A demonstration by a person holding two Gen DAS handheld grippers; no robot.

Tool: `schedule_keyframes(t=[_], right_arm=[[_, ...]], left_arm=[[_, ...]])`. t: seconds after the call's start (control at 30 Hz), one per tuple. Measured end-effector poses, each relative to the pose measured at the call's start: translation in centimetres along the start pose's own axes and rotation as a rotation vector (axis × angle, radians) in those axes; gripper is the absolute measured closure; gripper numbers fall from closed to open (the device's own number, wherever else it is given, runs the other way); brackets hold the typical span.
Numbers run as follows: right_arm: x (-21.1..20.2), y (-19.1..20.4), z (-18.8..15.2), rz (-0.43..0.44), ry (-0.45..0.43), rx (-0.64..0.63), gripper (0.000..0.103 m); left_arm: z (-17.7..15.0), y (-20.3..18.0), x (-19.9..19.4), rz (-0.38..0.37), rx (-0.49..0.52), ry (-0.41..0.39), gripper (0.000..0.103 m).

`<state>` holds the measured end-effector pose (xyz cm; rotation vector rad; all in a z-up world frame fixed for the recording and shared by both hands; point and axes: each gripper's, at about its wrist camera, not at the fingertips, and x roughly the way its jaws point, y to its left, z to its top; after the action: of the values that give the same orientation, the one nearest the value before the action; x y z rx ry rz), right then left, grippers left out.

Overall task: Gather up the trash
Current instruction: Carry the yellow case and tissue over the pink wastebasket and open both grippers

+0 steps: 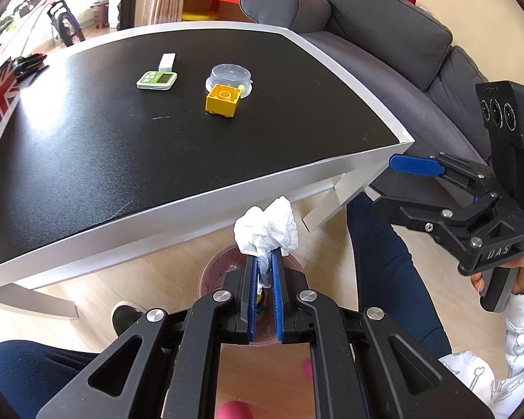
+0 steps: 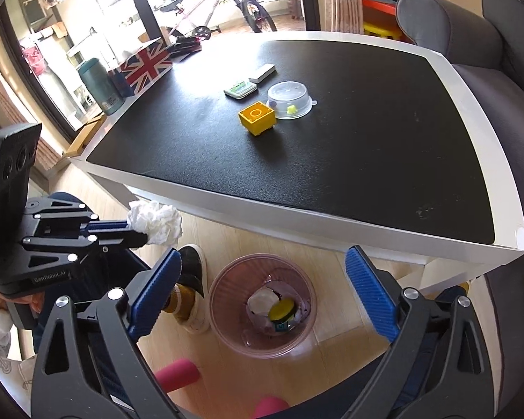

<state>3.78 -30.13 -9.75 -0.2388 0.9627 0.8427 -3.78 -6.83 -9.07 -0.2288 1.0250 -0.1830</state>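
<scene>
On the pale wood floor stands a translucent pink plastic bin (image 2: 262, 305) holding crumpled white paper and a yellow round piece. The left gripper (image 1: 264, 262) is clenched on a crumpled white tissue (image 1: 267, 227), up at ten o'clock from the bin. The right gripper (image 2: 262, 269) hangs released, jaws wide, over the bin. On the black-topped white table (image 2: 332, 160), a yellow toy brick (image 2: 257, 116) sits at eight o'clock of a clear plastic lid (image 2: 290, 99).

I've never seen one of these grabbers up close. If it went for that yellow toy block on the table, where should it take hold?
Probably across two opposite flat side walls of the yellow block, coming down from above. It sits upright and square-sided, so parallel fingers would seat flat. The clear plastic lid crowds its far side, so the pair of walls away from the lid looks safer. The open right gripper seems wide enough.
</scene>
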Motion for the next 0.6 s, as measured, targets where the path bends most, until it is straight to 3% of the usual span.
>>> schedule_keyframes(t=[0.47,0.57,0.6], right_arm=[[-1.0,-0.8,0.0,0.005,-0.02,0.031,0.009],[-1.2,-1.0,0.1,0.003,-0.027,0.037,0.009],[-1.2,-1.1,0.1,0.002,-0.03,0.04,0.009]], left_arm=[[0.1,-0.8,0.8,-0.015,0.012,0.017,0.095],[0.3,-1.0,0.8,-0.012,0.021,0.012,0.088],[0.3,-1.0,0.9,-0.006,0.024,0.014,0.072]])
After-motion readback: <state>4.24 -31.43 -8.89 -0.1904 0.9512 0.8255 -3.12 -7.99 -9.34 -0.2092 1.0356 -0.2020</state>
